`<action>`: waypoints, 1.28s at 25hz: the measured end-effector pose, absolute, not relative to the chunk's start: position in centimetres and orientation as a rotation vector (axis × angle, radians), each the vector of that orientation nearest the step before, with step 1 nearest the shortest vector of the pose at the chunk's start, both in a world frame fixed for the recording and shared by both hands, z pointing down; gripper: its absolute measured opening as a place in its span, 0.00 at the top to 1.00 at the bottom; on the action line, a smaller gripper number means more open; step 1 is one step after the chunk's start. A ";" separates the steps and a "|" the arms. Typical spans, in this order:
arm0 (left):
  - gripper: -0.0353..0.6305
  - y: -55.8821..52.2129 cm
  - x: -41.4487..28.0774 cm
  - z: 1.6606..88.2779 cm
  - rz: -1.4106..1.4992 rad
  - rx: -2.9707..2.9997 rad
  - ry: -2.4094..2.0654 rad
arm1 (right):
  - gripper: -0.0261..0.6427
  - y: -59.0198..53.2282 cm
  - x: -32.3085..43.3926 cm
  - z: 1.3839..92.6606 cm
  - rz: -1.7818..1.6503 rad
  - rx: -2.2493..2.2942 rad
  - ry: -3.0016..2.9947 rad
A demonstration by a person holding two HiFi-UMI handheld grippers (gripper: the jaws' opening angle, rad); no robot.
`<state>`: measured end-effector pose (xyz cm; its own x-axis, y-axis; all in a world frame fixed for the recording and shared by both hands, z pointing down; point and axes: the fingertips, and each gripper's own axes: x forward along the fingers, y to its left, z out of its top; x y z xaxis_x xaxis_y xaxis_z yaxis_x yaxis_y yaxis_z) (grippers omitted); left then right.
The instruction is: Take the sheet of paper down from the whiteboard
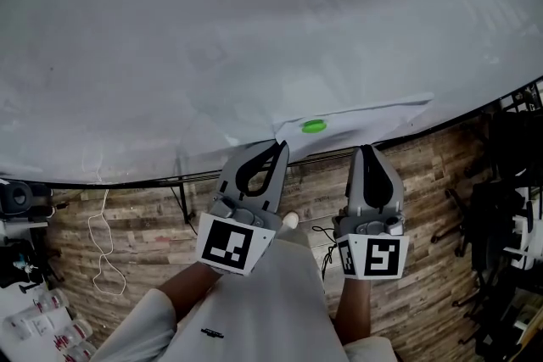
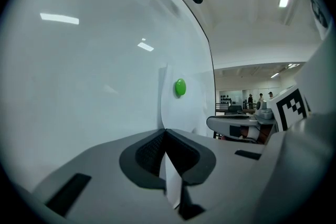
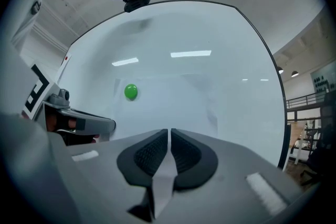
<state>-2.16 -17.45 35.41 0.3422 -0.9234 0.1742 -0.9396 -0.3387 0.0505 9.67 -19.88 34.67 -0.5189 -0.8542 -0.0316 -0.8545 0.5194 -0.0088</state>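
Sheet of paper [image 1: 361,116] is still on the whiteboard [image 1: 254,30], pinned flat by a green magnet [image 1: 313,126], the only magnet in view. Sheet sits low on the board, near its bottom rim in the head view.

Left gripper [image 1: 278,147]: jaws pressed together on the sheet's lower edge. In the left gripper view a white strip of paper runs down between the black pads. The magnet is above the tips and slightly right of them.

Right gripper [image 1: 366,150]: jaws also clamped on that lower edge. In the right gripper view a strip of paper is caught between the ribbed pads, with the magnet up and to the left.

So the magnet lies between the two grips, above both and nearer the left one. The grippers are side by side, apart, not touching. Both point roughly level at the board.

Progress, my read: reach and grasp are done with both hands on the paper, but removal hasn't started. Magnet still on, sheet still against the board above the pinched edge. What's left is to slide the sheet out from under the magnet, or get the magnet off first, then bring the paper away from the board.

Risk: one magnet against two pinch points, so an uneven pull could tear or crease the sheet at the magnet.
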 end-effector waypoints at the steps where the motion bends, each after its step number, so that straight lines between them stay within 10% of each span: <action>1: 0.94 -17.5 -2.1 35.4 0.170 2.455 -1.711 | 0.94 -19.9 9.6 34.6 0.016 -1.522 2.713; 32: 0.94 -17.7 -1.3 35.5 0.087 2.516 -1.524 | 0.72 -18.4 1.1 26.7 0.374 -1.291 2.783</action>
<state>-1.25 -17.75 35.50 0.4670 -0.8710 0.1522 -0.8827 -0.4491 0.1385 1.09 -18.43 26.69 -0.6500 -0.7455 -0.1475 -0.7580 0.6220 0.1964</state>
